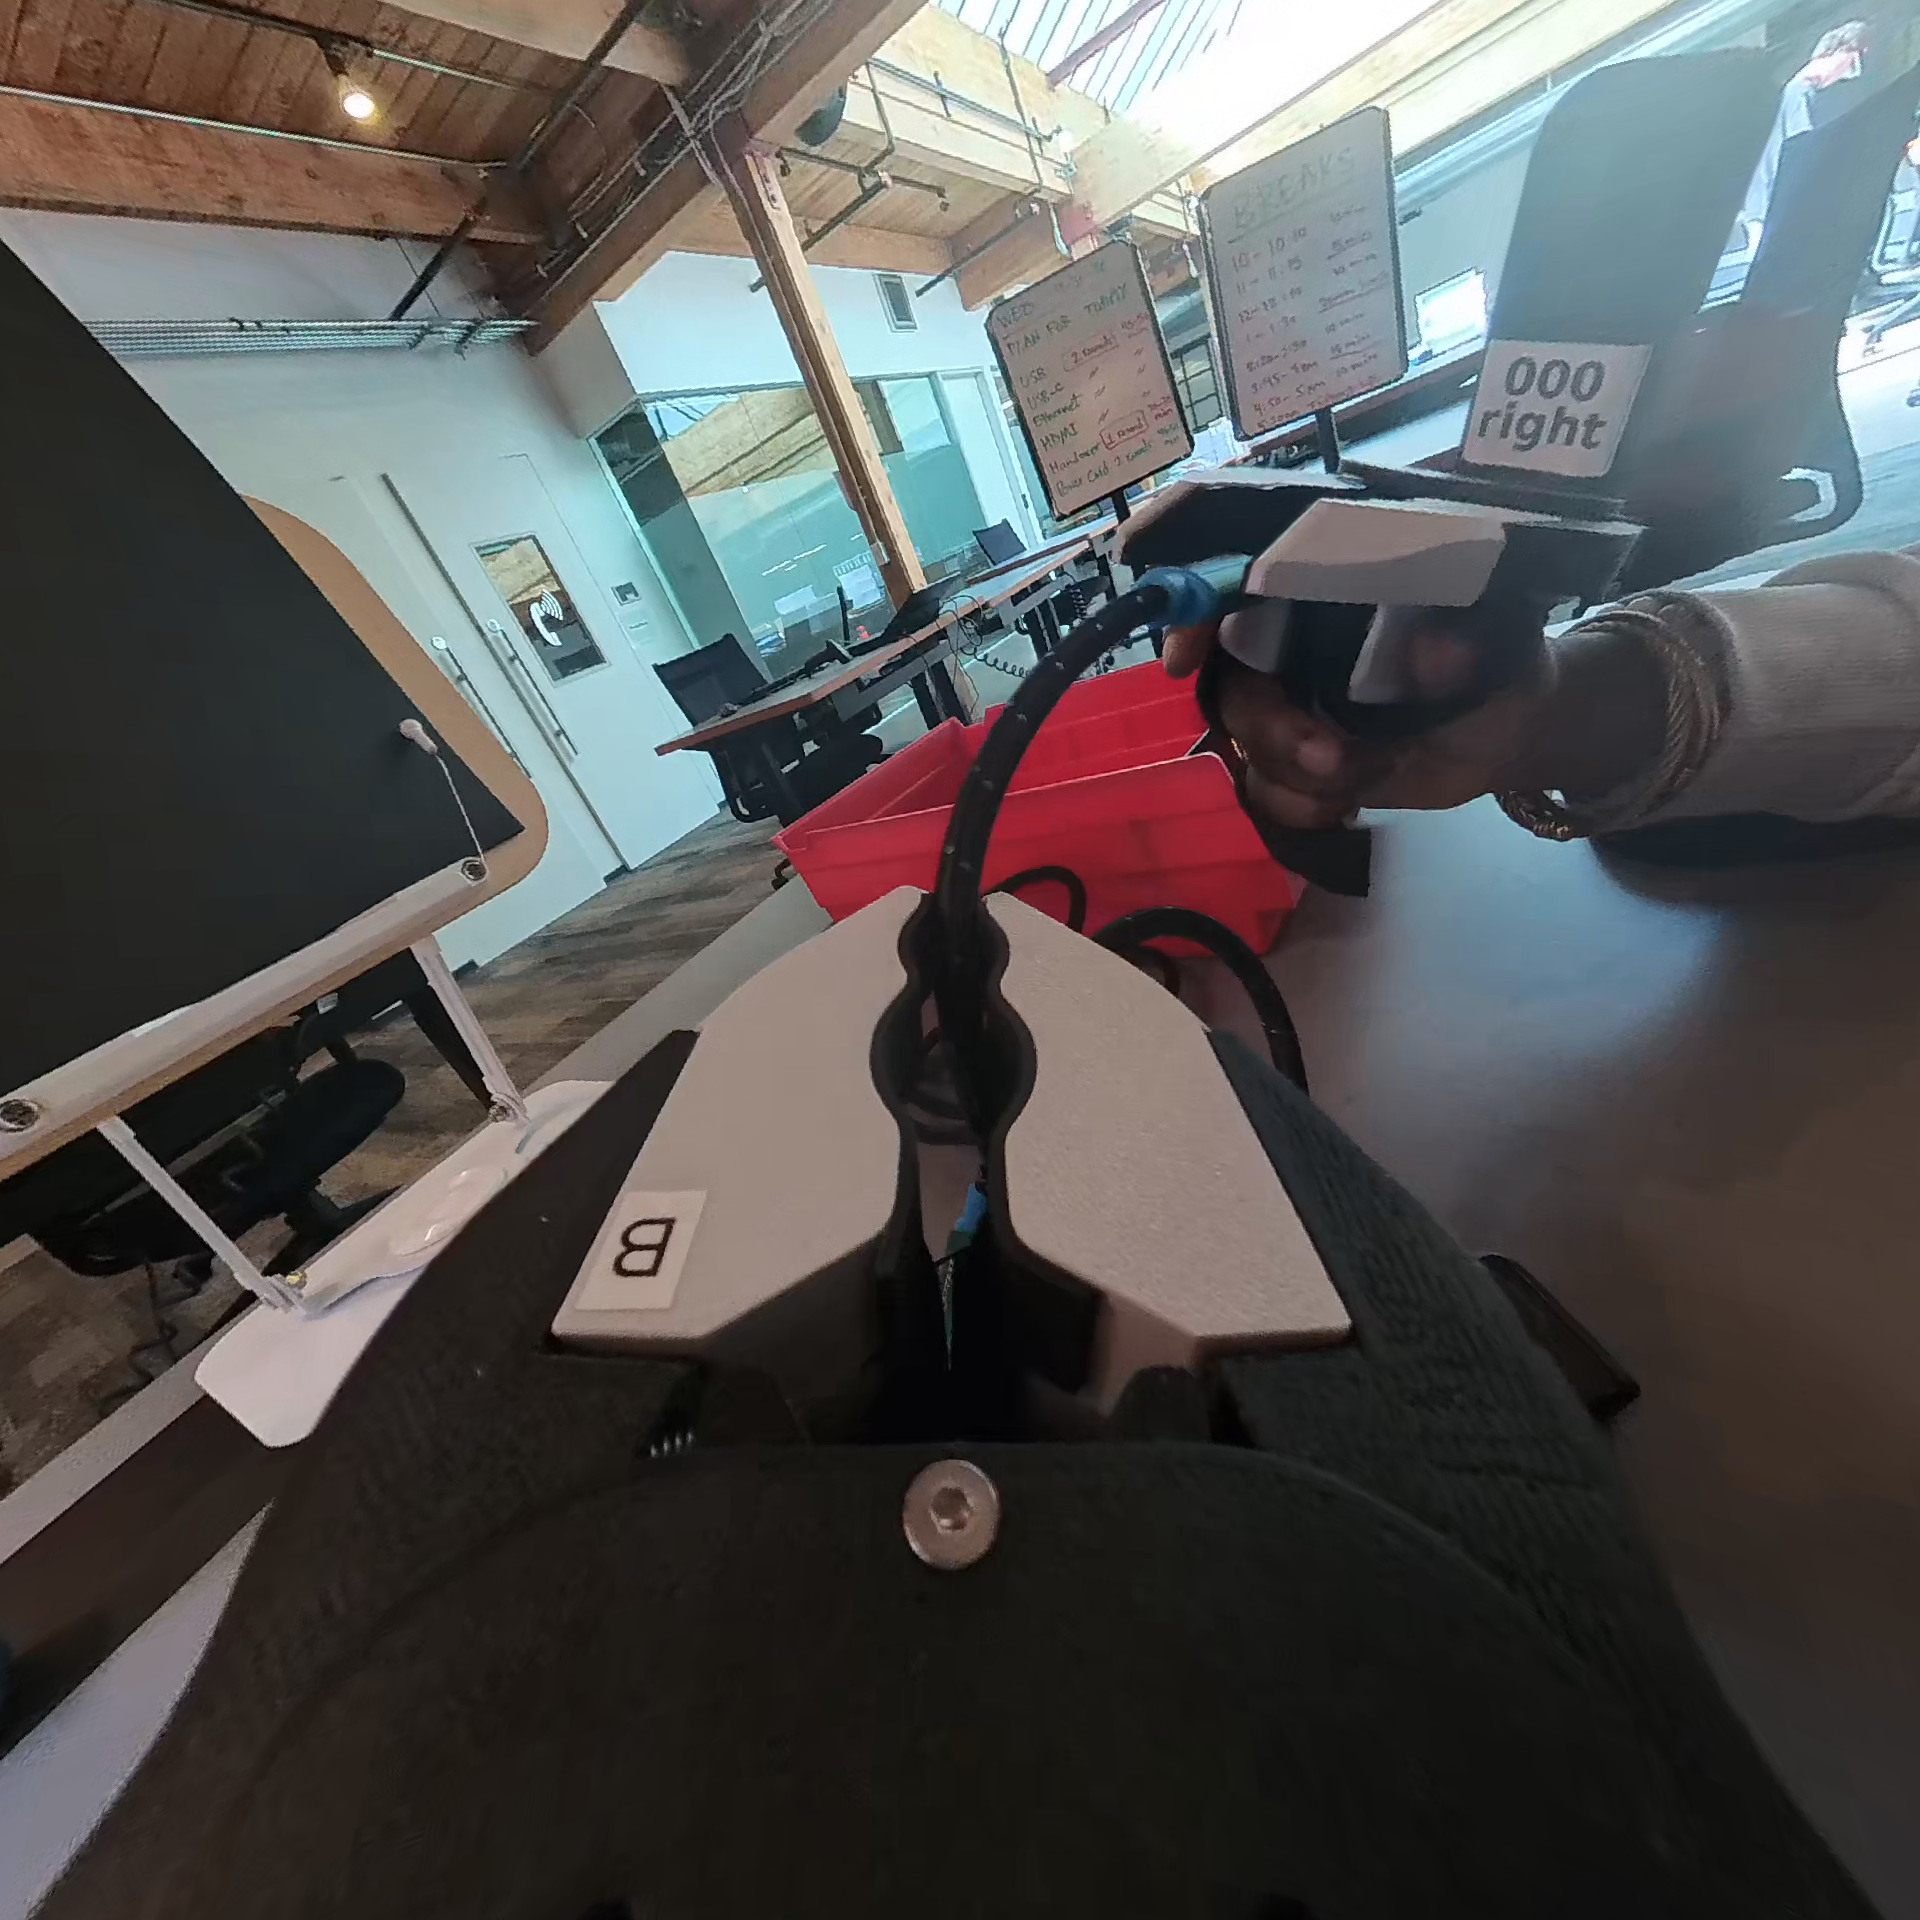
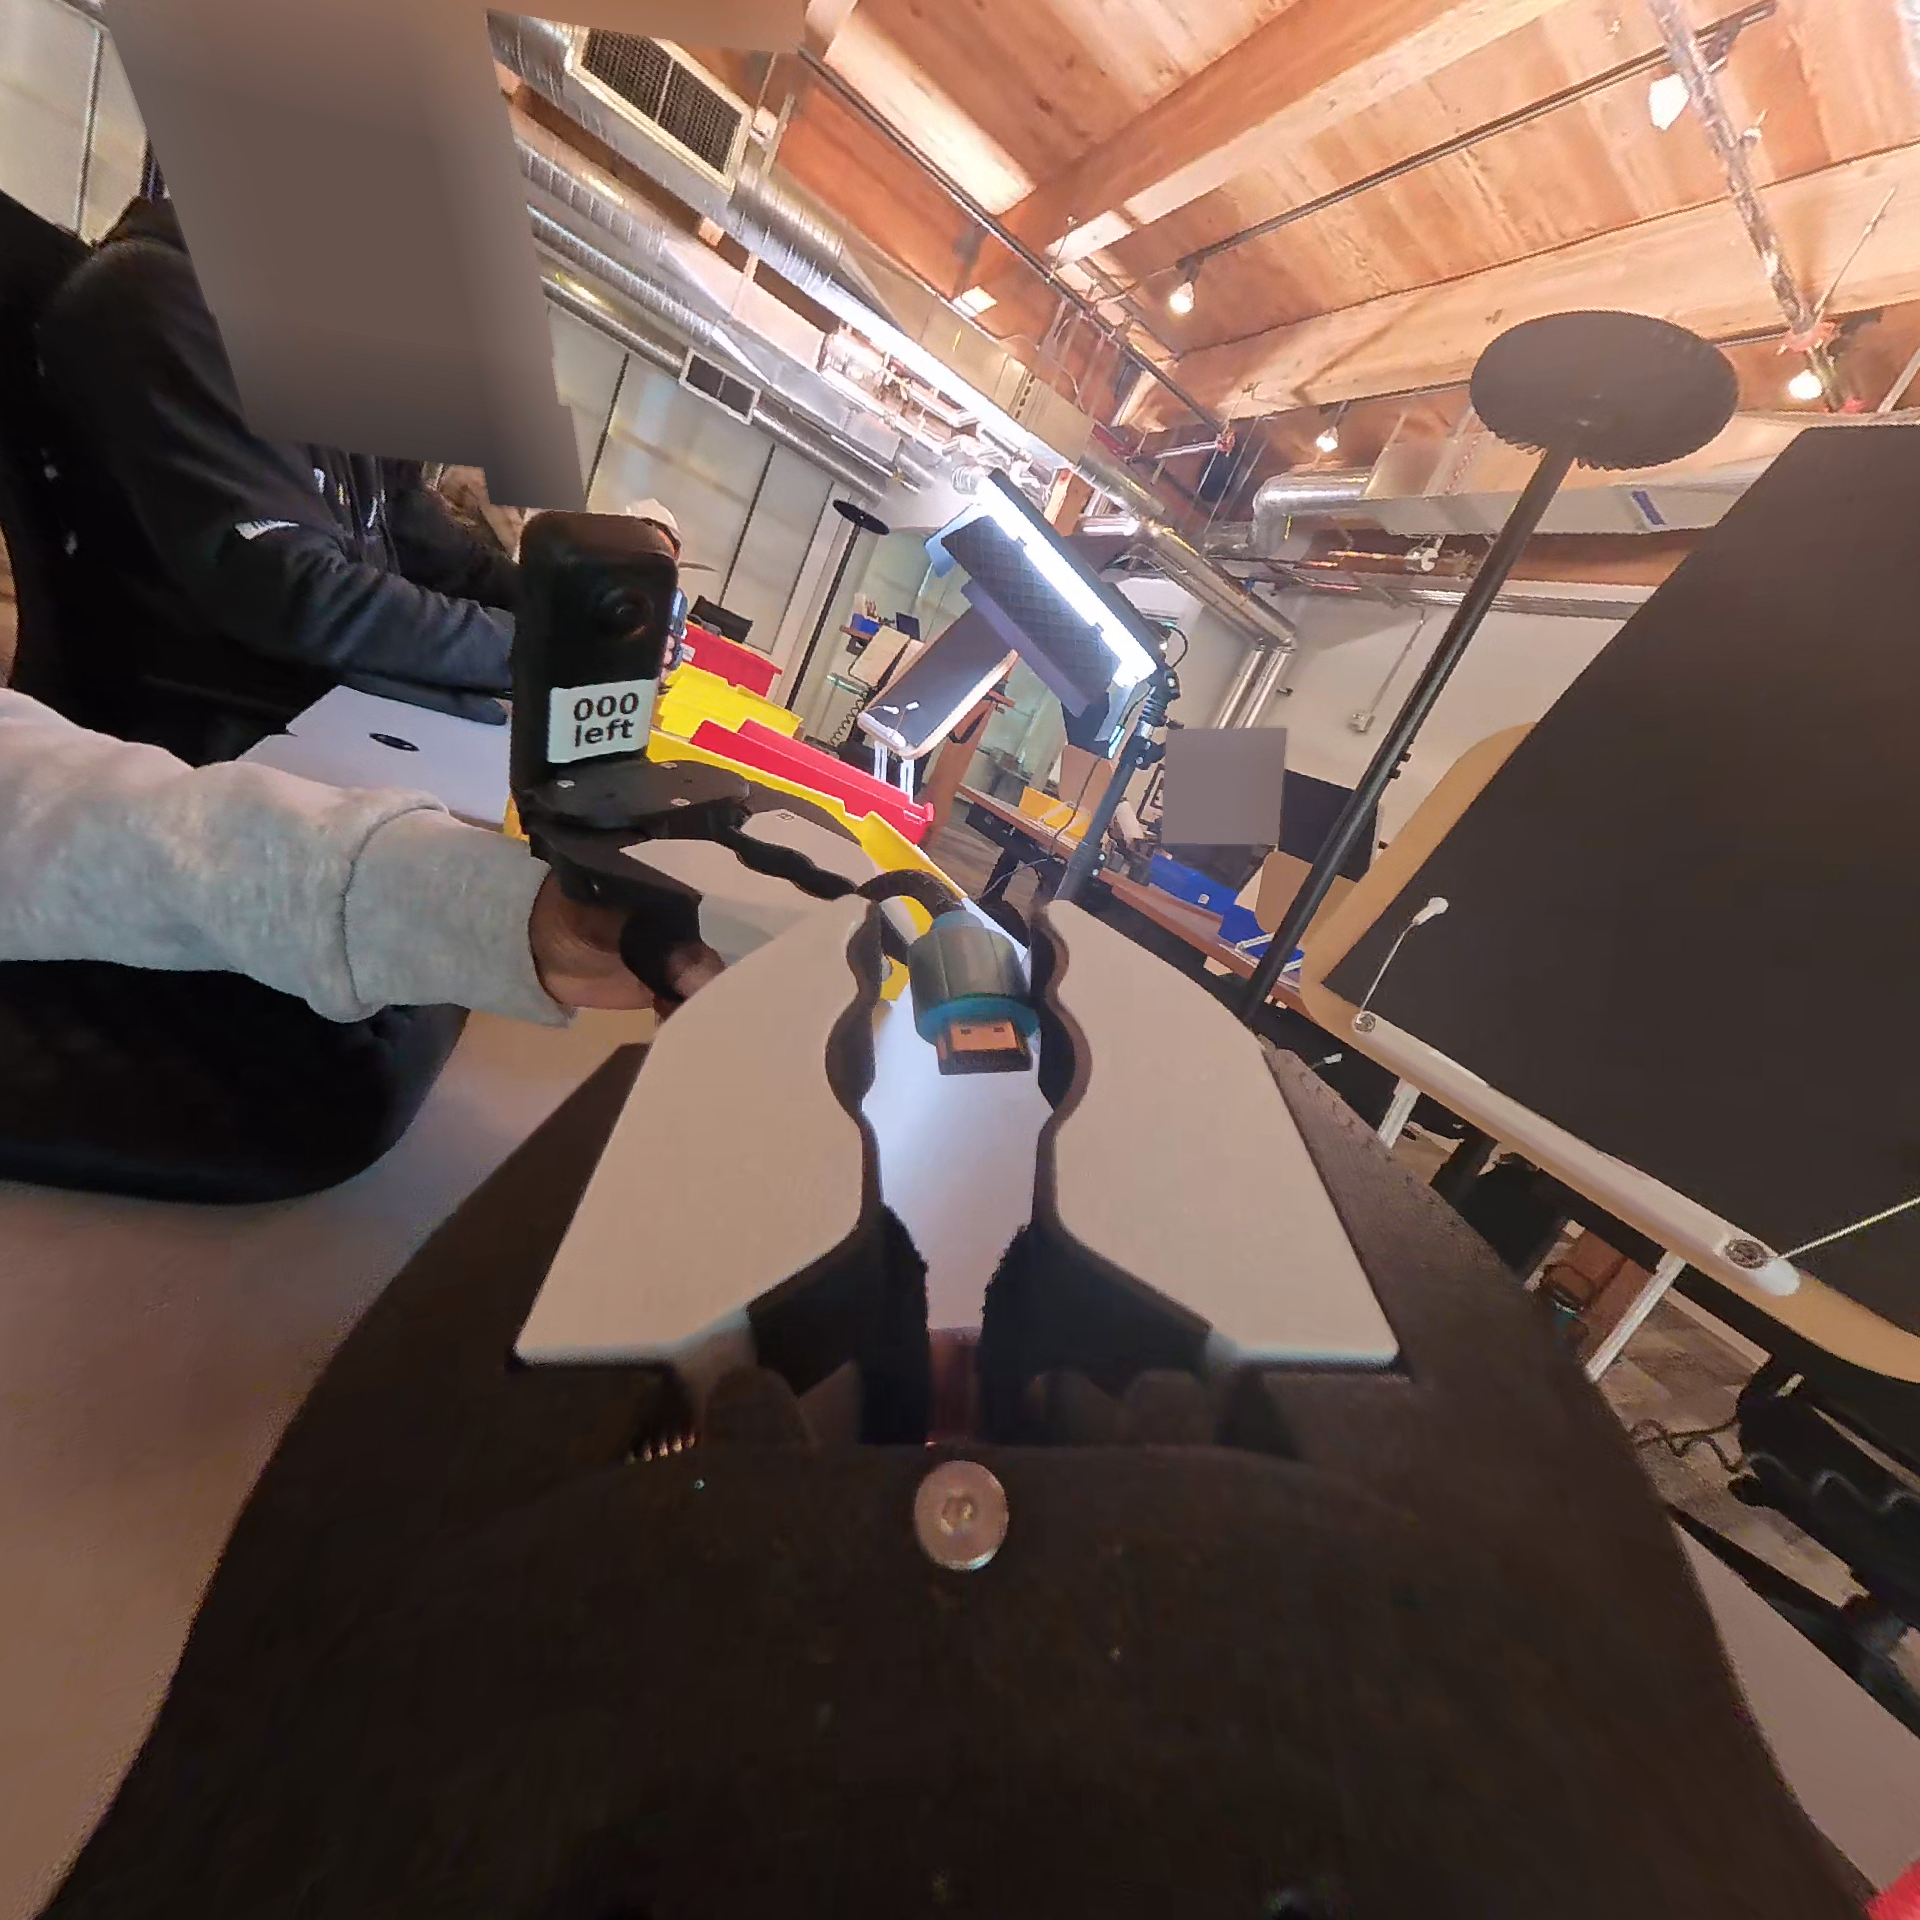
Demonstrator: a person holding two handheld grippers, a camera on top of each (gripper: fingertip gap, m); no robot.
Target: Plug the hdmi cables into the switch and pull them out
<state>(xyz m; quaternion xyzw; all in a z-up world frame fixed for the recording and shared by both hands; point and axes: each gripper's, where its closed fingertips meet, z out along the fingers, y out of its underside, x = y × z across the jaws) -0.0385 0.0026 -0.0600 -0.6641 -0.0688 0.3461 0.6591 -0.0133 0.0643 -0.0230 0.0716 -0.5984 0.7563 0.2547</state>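
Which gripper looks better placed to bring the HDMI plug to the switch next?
Probably the right gripper. The HDMI plug sits between its open fingers, metal tip pointing back toward the camera. The left gripper is shut on the black cable farther down, away from the plug. No switch is visible.

Hidden, cut off

HDMI cable [image 1: 971,790] run vanishes between left gripper [image 1: 951,914] fingers; whiteboards [image 1: 1091,379] too small to tell.

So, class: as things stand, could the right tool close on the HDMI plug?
Probably yes. The HDMI plug already sits between the open fingers of the right tool, nothing blocking it. The left tool holds the cable steady behind it. The exact depth is hard to judge.
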